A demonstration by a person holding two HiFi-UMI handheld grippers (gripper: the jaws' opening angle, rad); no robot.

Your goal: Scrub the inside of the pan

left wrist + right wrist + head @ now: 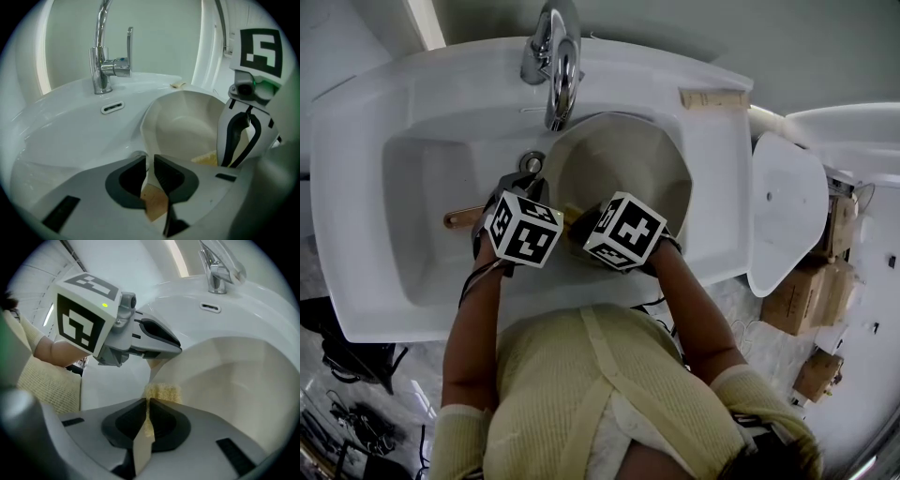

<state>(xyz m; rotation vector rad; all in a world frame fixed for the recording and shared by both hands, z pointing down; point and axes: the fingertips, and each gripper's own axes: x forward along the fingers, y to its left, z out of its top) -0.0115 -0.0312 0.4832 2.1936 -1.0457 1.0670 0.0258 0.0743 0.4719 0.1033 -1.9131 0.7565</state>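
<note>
While our left gripper (150, 160) clamps the cream pan (187, 129) by its rim over the sink (70, 129), our right gripper (147, 405) pinches a yellow sponge (165, 392) just inside it.

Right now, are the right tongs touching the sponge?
Touching. The right gripper view shows the right tongs shut on the yellow sponge, with its rough end poking out just past the jaws.
</note>
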